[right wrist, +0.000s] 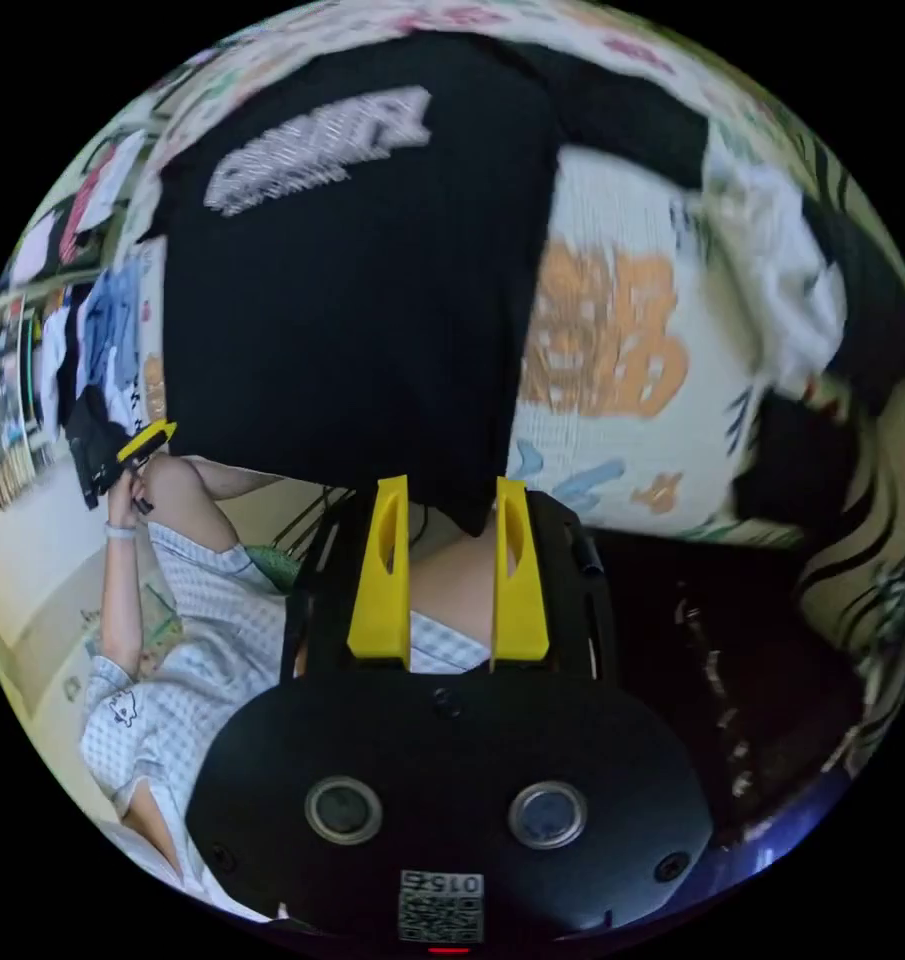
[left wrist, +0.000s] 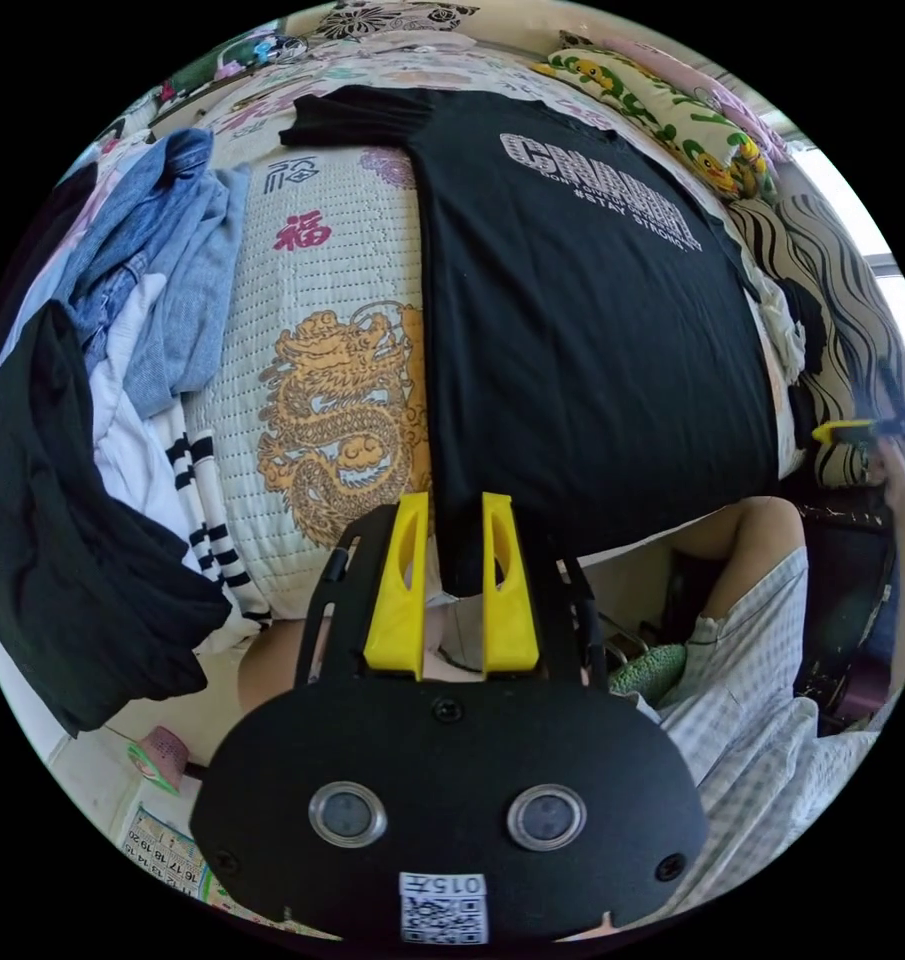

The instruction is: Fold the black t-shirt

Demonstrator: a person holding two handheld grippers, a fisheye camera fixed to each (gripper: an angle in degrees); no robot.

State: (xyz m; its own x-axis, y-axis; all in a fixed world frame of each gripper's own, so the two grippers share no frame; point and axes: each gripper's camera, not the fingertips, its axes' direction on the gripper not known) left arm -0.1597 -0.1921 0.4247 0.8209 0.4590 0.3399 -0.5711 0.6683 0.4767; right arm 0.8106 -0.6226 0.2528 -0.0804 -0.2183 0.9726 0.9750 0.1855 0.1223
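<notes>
Yellow jaws of my left hand-held gripper (left wrist: pixel 454 560) pinch the black t-shirt (left wrist: pixel 582 330) hem corner; right hand-held gripper (right wrist: pixel 450 545) gapes around its corner, which could slip free.

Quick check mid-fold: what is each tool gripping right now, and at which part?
Left tool has the black t-shirt between its jaws at one bottom hem corner. Right tool takes the other hem corner, though its jaws look parted, so that hold cannot be confirmed.
</notes>
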